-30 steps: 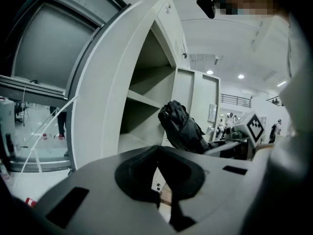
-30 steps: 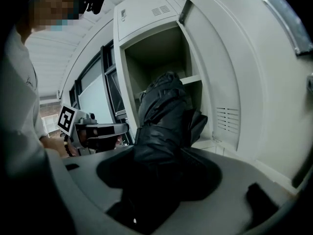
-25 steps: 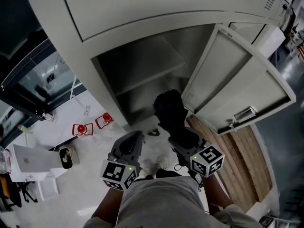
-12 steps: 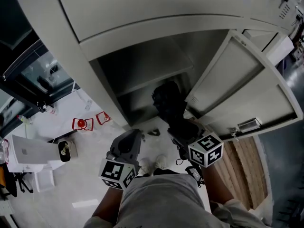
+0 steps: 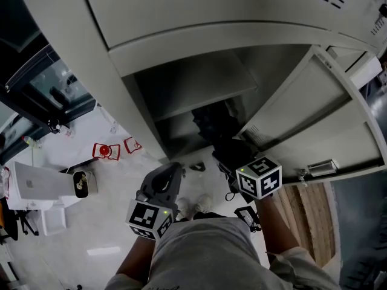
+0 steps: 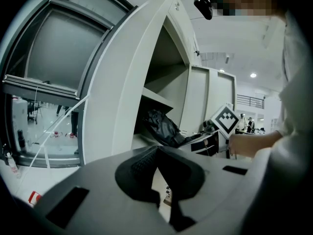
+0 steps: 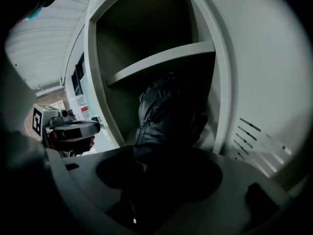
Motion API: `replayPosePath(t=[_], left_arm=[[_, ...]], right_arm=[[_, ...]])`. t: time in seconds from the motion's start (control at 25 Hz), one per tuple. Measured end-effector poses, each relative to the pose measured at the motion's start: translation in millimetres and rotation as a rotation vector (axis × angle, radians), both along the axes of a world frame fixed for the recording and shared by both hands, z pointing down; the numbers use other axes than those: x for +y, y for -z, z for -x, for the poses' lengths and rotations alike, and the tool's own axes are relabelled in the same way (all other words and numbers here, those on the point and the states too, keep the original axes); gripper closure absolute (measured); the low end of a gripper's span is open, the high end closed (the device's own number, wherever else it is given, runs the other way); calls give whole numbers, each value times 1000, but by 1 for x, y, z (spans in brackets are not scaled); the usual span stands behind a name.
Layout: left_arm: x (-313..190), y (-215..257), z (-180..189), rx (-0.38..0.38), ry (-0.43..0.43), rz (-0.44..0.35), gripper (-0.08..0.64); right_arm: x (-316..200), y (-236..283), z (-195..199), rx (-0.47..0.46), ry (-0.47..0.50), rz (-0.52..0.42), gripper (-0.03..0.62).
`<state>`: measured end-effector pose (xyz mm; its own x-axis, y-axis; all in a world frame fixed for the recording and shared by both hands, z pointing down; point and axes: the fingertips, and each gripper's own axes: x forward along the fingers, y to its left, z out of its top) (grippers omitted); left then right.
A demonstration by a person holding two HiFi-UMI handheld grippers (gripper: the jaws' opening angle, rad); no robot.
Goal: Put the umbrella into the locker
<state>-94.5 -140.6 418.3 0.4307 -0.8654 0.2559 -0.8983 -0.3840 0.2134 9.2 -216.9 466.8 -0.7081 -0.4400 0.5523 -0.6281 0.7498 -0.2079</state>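
The black folded umbrella [image 5: 213, 123] points into the open locker's lower compartment [image 5: 175, 128], just under the shelf [image 5: 193, 89]. My right gripper [image 5: 233, 154] is shut on its near end at the locker's mouth, and the marker cube [image 5: 259, 177] sits behind it. In the right gripper view the umbrella [image 7: 164, 111] fills the space between the jaws and reaches under the shelf [image 7: 161, 58]. My left gripper [image 5: 170, 171] hangs shut and empty below the locker's left edge. From the left gripper view the umbrella [image 6: 164, 126] leans into the opening.
The locker door [image 5: 314, 119] stands swung open to the right, close to the right gripper. Red items [image 5: 103, 151] and a white box [image 5: 36, 186] lie on the pale floor at left. A wooden panel [image 5: 314, 204] lies at lower right.
The right gripper has carried the umbrella forward and up, so its far end is now deeper inside the lower compartment. The left gripper has barely moved.
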Motion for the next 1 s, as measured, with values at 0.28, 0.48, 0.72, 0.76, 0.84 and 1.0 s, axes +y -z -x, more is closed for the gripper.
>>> replayPosePath(t=[0.28,0.48,0.72,0.76,0.84,1.0], left_arm=[[-4,-1,6,-28,14,-1,546],[-6,-2,8,-27,11,7,546],[-4,-5,9,-25,13,17,546],[-4,-5,10,-25,15,17,546],[-3,-5,12,-25,21,18,546],[-1,-6,17,-22,34,21,546]], right_arm=[[-22,-7,14,56,29,9,327],[-38,-9,24,100,43,13,327],[-51,-14,37,148,71,20,327],[-52,-16,38,160,77,20,327],[-54,-20,40,183,88,22,327],[-53,-33,44,234,118,40,327]])
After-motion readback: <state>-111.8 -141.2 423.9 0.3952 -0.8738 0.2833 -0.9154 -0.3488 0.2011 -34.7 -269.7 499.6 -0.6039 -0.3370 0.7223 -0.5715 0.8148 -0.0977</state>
